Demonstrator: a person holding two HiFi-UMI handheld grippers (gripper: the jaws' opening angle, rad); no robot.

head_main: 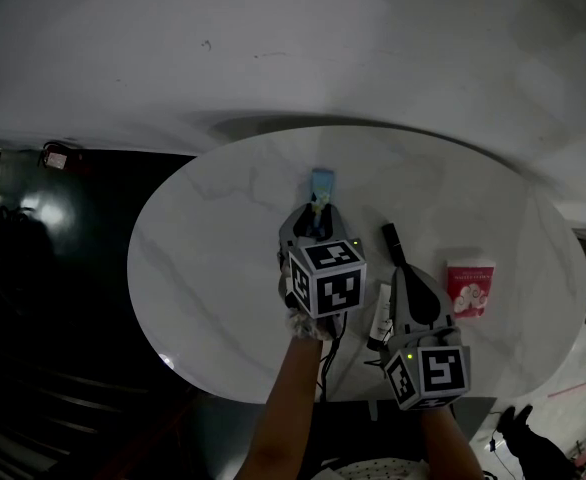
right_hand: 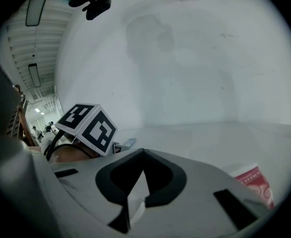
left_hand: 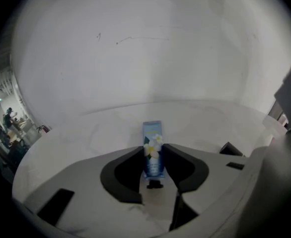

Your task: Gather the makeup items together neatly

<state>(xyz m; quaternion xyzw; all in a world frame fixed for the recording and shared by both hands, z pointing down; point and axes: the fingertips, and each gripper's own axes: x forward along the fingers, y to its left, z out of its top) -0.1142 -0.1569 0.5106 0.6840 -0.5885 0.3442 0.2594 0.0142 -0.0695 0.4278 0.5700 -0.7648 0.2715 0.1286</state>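
The left tongs [left_hand: 154, 148] clasp the blue tube [left_hand: 152, 133] well left of the red packet [head_main: 470, 288] on the worktop [head_main: 213, 258], while the right tongs [right_hand: 143, 152], beside that packet, are closed and empty.

White round table [head_main: 203, 248]: blue tube [head_main: 322, 182], black stick [head_main: 393, 245], red packet [head_main: 470, 288].

Counting across the one white table [head_main: 203, 258]: one blue tube [head_main: 322, 182] toward the far edge, the only one of its kind. One black stick [head_main: 392, 244] right of the middle. One slim white item [head_main: 382, 311] close to the near edge. One red-and-white packet [head_main: 470, 288] toward the right edge. That makes four items, one of each. Two grippers, the left gripper [head_main: 318, 214] and the right gripper [head_main: 403, 273], one marker cube [head_main: 325, 278] on each.
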